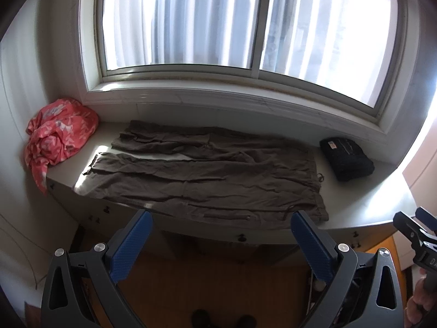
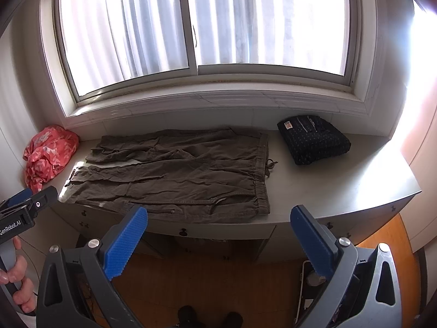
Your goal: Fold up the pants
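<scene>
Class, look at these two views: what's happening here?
A person holds a two-finger tool in each hand in front of a white counter under a window. Brown pants lie spread flat on it, unfolded. The left tool and right tool are both open, touching nothing. A folded dark garment and crumpled red cloth sit aside.

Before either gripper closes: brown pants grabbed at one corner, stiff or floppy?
Likely floppy: the brown pants lie flat, creased all over, so a corner would probably lift while the rest drags. Probably light, thin cloth. The drawstring may dangle.
</scene>
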